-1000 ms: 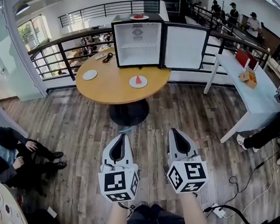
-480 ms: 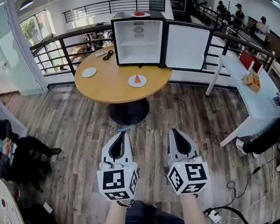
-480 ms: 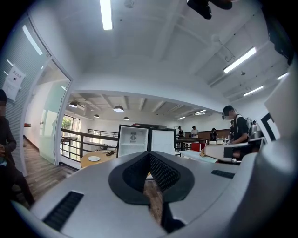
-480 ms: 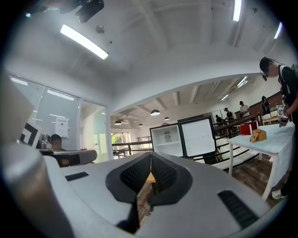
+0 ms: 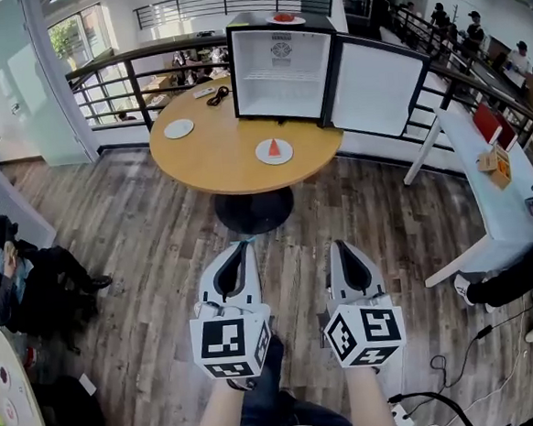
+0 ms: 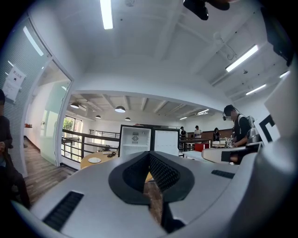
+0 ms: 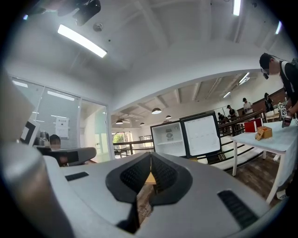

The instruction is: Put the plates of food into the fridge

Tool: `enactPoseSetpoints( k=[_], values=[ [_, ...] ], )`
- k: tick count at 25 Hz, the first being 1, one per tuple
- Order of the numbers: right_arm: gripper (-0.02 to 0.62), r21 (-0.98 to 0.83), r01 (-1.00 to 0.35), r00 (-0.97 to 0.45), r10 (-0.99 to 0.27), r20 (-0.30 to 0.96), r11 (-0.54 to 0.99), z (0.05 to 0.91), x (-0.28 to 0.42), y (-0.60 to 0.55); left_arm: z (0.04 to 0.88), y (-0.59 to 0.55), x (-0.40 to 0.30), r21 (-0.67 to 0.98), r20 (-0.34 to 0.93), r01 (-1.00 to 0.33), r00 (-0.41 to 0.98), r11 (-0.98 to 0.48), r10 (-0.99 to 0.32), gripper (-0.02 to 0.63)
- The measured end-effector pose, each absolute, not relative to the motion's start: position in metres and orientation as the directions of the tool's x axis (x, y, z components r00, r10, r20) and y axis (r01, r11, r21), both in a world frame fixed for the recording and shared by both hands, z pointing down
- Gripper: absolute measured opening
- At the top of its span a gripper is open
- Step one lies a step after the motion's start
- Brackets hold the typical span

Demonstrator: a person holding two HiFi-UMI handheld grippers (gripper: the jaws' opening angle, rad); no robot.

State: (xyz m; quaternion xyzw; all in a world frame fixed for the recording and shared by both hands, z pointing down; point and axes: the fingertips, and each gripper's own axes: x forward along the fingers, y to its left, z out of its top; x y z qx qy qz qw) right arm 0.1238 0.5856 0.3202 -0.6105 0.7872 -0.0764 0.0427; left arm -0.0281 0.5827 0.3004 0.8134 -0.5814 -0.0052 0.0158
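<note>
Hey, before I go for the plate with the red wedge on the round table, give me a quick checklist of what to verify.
1. Fridge door open: ok, swung wide.
2. Space in the fridge: ok, nothing shows inside.
3. Plate with red wedge clear to grasp: ok, it sits alone on the table in front of the fridge.
4. Left tongs open: not ok, shut and empty.
5. Right tongs open: not ok, shut and empty.
6. Tongs at the table: not ok, both are above the floor, short of its edge.

head: steeply down, far | gripper views: level, forward | shared: fridge [image 5: 281, 68], table [image 5: 225, 148]
</note>
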Motion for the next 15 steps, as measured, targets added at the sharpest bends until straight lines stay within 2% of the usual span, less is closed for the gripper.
enactPoseSetpoints(
  k=[15],
  values=[
    [0.014, -0.177, -0.956, -0.247, -0.968, 0.043, 0.236, 0.315, 0.098, 0.449, 0.304, 0.444, -0.057, 0.05, 0.042, -0.944, 0.327, -0.325, -0.944, 0.008]
  ],
)
